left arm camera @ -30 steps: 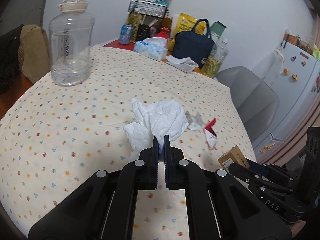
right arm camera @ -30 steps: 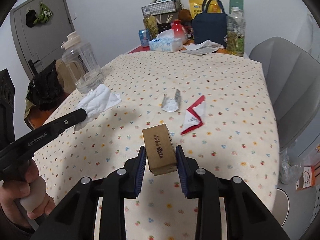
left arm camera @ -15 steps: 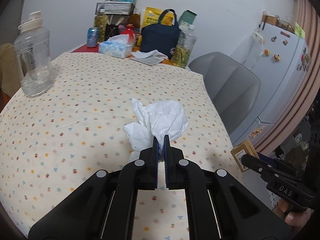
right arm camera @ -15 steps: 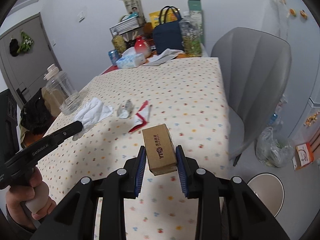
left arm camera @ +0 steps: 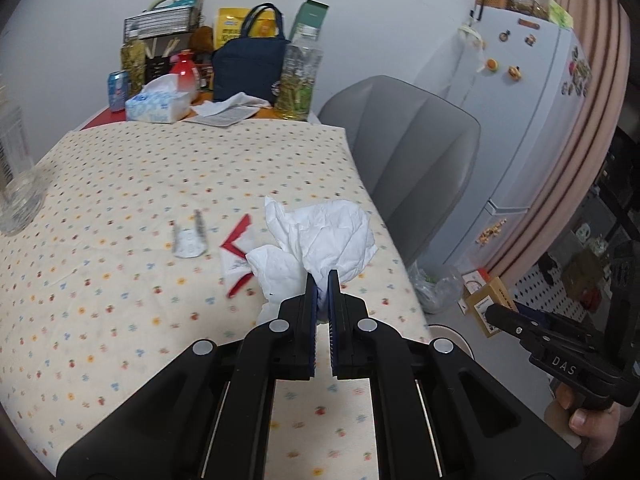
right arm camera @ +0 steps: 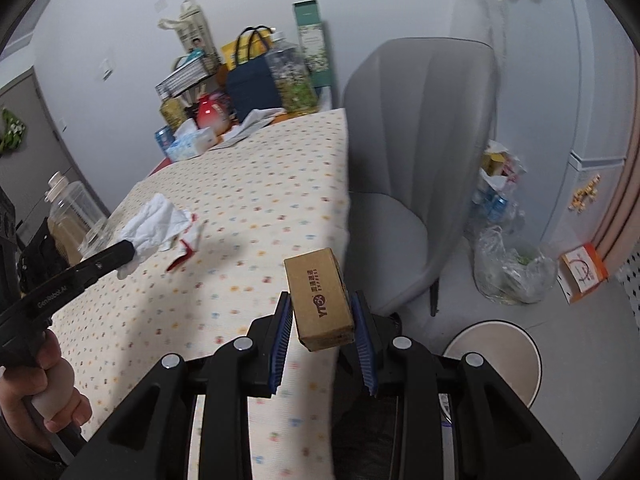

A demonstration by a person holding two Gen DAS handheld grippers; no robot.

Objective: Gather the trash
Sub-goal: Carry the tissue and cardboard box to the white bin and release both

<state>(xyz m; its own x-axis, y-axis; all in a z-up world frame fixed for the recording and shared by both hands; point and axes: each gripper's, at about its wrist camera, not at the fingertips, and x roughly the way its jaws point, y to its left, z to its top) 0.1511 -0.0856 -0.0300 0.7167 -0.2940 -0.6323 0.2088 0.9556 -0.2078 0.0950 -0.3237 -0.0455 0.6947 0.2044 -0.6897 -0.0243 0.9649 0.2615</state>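
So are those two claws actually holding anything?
Yes. Left gripper pinches the crumpled tissue by its lower edge; right gripper clamps the small cardboard box by its sides.

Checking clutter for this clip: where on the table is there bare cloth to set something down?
Bare cloth lies between the foil scrap and tissue box, and along the near left edge. Crowded: the far end around the navy bag, and beside the red-edged wrapper.

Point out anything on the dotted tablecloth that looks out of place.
Two scraps lie loose mid-table: a crumpled silver foil wrapper and a torn red-and-white paper packet beside it. Both look like litter not yet collected. The left gripper holds a crumpled white tissue; the right gripper holds a small brown cardboard box.
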